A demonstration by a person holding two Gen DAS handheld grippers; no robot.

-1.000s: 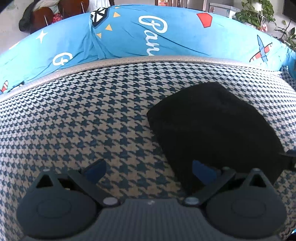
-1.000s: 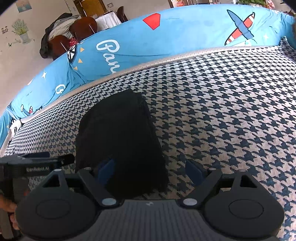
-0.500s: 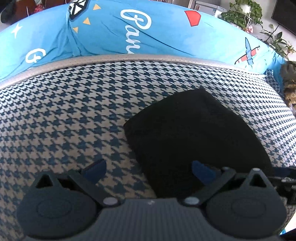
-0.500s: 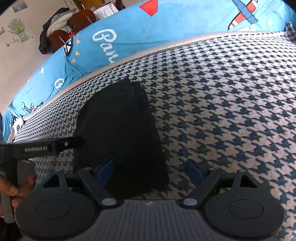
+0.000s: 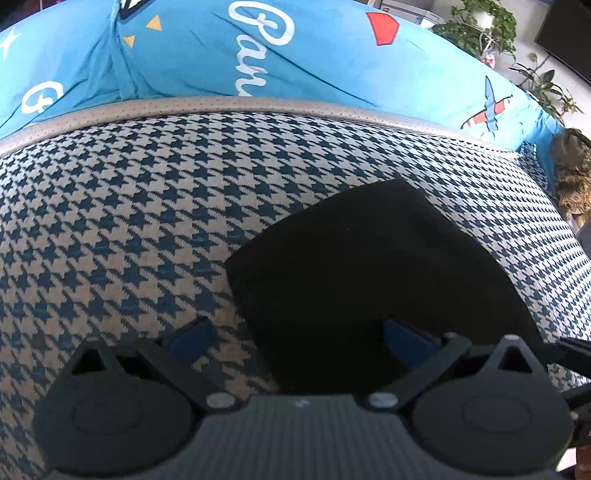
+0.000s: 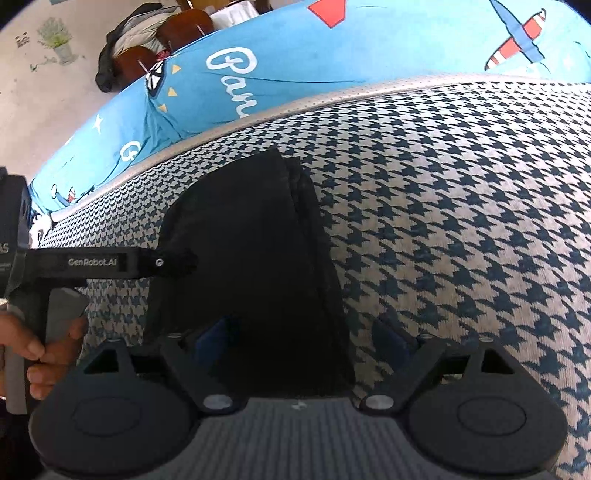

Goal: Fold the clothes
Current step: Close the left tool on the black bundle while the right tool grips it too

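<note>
On the houndstooth cushion (image 5: 110, 221), near the blue printed cover (image 5: 184, 55), lies the black garment (image 5: 369, 277), folded compact (probably ready for another fold). Left gripper (image 5: 295, 338) hangs spread over its near-left corner; right gripper (image 6: 303, 341), spread too, straddles its near-right edge, nothing pinched.

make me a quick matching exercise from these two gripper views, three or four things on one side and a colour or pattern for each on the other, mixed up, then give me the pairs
Things:
1. folded garment
2. seat cushion
3. backrest cover
4. potted plant

Descriptions:
A. bright blue with white lettering and planes
B. green leaves
C. plain black
D. houndstooth, dark blue on cream

Pairs: 1-C, 2-D, 3-A, 4-B
</note>
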